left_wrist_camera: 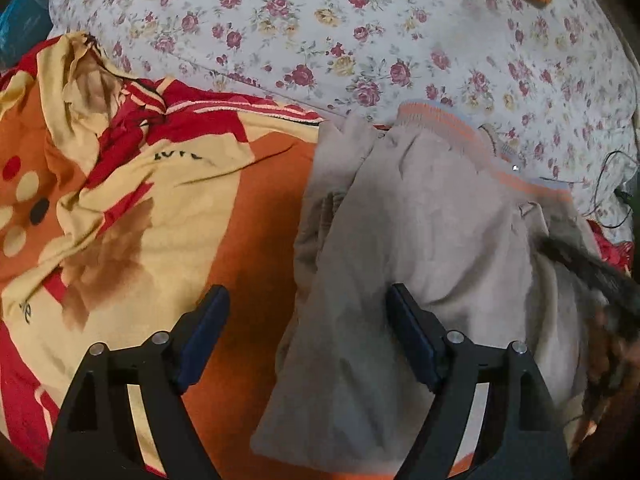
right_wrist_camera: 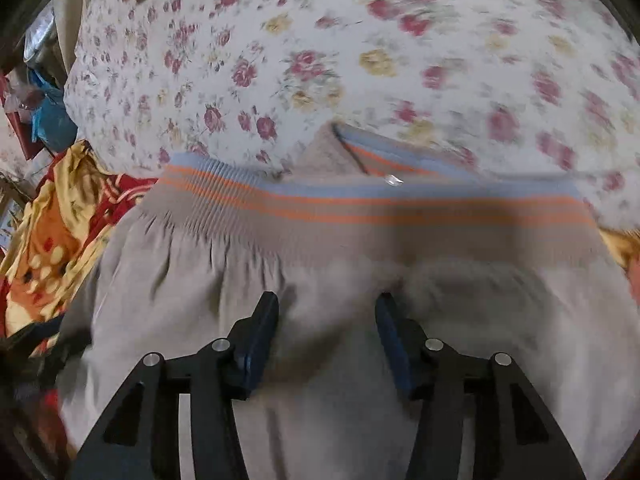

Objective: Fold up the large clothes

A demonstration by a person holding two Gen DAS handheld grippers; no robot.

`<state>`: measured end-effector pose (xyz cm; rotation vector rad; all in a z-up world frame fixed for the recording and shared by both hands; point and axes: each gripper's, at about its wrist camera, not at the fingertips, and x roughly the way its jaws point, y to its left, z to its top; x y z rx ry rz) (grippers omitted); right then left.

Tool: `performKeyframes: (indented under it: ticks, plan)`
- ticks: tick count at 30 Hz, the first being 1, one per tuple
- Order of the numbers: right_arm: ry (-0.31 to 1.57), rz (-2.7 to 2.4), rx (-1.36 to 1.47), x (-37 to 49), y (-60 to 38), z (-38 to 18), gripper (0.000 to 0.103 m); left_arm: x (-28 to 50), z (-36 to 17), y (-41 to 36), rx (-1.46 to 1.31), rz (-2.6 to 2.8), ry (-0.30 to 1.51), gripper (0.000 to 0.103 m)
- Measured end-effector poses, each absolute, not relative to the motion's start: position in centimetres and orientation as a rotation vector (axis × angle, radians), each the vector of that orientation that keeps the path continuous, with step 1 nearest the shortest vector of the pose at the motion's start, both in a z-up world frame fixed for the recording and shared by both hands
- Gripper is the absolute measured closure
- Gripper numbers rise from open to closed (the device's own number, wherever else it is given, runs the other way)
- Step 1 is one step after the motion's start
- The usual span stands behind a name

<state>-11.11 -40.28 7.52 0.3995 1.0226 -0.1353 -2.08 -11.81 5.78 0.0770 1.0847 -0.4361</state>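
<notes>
Grey-brown soft cloth, a big pair of trousers (left_wrist_camera: 432, 216) with an orange-and-blue striped stretchy waistband (right_wrist_camera: 360, 204), lies on the bed's orange and yellow blanket (left_wrist_camera: 248, 208). The left hand-held gripper (left_wrist_camera: 308, 300) hangs wide open over the trousers' edge, holding nothing. The right hand-held gripper (right_wrist_camera: 326, 308) hangs half open, also empty. To fold well, pinch one cloth edge firmly and keep the layers flat.

Both views are softly and rather dimly lit, with no glare seen. Heavy motion blur is found in the right wrist view, worst on the floral sheet (right_wrist_camera: 400, 60) above the striped waistband (right_wrist_camera: 360, 208). The left wrist view is sharper. Edges are bent and darkened by fisheye distortion in both.
</notes>
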Motion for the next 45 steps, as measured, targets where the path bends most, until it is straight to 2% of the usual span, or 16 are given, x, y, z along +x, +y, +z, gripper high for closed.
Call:
performKeyframes:
  ticks: [6, 9, 11, 12, 13, 15, 18, 22, 25, 26, 30, 38, 45]
  plan:
    - [0.922, -0.334, 0.381, -23.1, -44.5, 11.1, 0.026, -3.7, 6.2, -11.9, 0.092, -0.459, 1.062, 0.022]
    - [0.925, -0.487, 0.387, -26.1, -46.8, 10.5, 0.021, -4.0, 5.6, -12.1, 0.092, -0.439, 1.061, 0.022]
    - [0.989, -0.435, 0.487, -26.7, -47.8, 8.5, 0.036, -4.1, 5.3, -12.1, 0.089, -0.425, 1.064, 0.022]
    - [1.002, -0.37, 0.528, -26.9, -47.8, 7.8, 0.073, -4.2, 5.2, -12.0, 0.088, -0.422, 1.064, 0.022]
    - [0.998, -0.342, 0.535, -26.8, -47.4, 7.7, 0.097, -4.3, 5.1, -12.0, 0.094, -0.417, 1.061, 0.022]
    - [0.967, -0.378, 0.45, -27.9, -46.8, 8.6, 0.101, -4.5, 5.1, -12.0, 0.111, -0.411, 1.055, 0.022]
    - [0.923, -0.374, 0.493, -29.9, -47.4, 9.1, 0.101, -4.8, 5.1, -11.9, 0.132, -0.407, 1.042, 0.022]
    - [1.01, -0.398, 0.47, -30.1, -46.8, 6.4, 0.101, -4.8, 4.9, -12.2, 0.144, -0.401, 1.036, 0.022]
    - [1.002, -0.429, 0.442, -30.4, -46.5, 7.8, 0.1, -5.0, 5.1, -12.3, 0.161, -0.401, 1.027, 0.022]
    - [0.998, -0.451, 0.43, -30.6, -46.4, 8.9, 0.098, -5.1, 5.3, -12.3, 0.172, -0.401, 1.022, 0.022]
    - [0.937, -0.523, 0.434, -31.4, -45.5, 11.6, 0.075, -5.4, 5.8, -12.7, 0.209, -0.397, 0.994, 0.022]
    - [0.897, -0.291, 0.419, -25.8, -40.8, 14.1, 0.069, -5.9, 6.6, -13.5, 0.219, -0.405, 0.966, 0.022]
    - [0.947, -0.153, 0.422, -18.9, -37.2, 11.6, 0.069, -5.5, 5.5, -14.1, 0.204, -0.398, 0.99, 0.022]
